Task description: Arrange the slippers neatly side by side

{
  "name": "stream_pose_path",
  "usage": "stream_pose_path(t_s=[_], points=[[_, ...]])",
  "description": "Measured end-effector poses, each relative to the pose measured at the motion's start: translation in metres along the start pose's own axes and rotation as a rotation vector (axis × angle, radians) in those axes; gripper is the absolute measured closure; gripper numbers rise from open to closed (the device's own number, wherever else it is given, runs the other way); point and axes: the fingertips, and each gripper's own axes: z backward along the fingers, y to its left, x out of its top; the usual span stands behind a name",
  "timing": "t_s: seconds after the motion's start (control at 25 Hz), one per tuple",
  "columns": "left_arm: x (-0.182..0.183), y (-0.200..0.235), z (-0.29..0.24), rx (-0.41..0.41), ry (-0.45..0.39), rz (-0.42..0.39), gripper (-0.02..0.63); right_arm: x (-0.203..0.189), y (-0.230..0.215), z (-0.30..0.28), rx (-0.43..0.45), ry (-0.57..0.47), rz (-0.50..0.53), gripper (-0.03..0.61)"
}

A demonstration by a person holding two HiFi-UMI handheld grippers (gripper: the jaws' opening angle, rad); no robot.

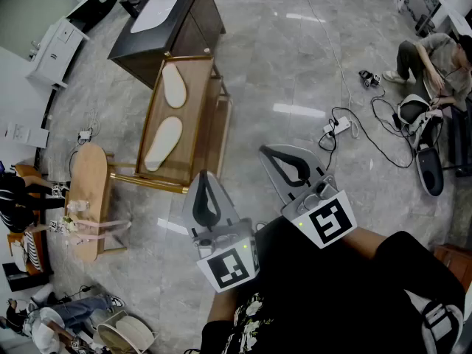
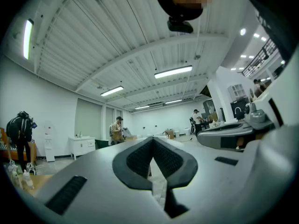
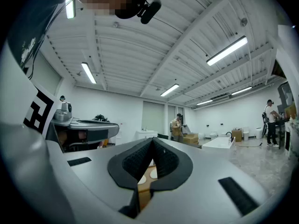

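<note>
Nearest us, our left gripper (image 1: 205,179) and right gripper (image 1: 269,153) are both closed, empty. Ahead, two cream slippers (image 1: 164,142) lie end to end on a wooden table (image 1: 196,109), with a dark cabinet (image 1: 198,9) just behind.

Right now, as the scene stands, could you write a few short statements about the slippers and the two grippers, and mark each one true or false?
1. Both slippers lie on the wooden rack. True.
2. The slippers lie side by side and touch. False: they lie one beyond the other along the rack, with bare wood between them.
3. The left gripper holds a slipper. False: its jaws are shut on nothing, and it is held near the person's body, short of the rack.
4. The right gripper is shut and empty. True.
</note>
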Motion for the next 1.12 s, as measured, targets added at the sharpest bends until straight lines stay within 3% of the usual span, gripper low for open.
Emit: stream_pose_path(t_s=[0.2,0.4,0.6,1.12], points=[[-0.004,-0.008,-0.008,-0.008,0.03,-0.015,0.612,-0.002,-0.009,0.001,-0.003,0.001,-0.003,0.581],[-0.006,-0.023,-0.014,-0.041,0.018,-0.013,0.612,-0.005,-0.013,0.004,0.043,-0.005,-0.067,0.58],[-0.016,-0.047,-0.014,-0.058,0.075,-0.001,0.612,-0.011,-0.029,0.013,0.031,0.014,-0.053,0.58],[-0.028,-0.105,-0.032,0.015,0.1,-0.001,0.612,-0.028,-0.084,0.037,0.102,0.033,-0.036,0.58]])
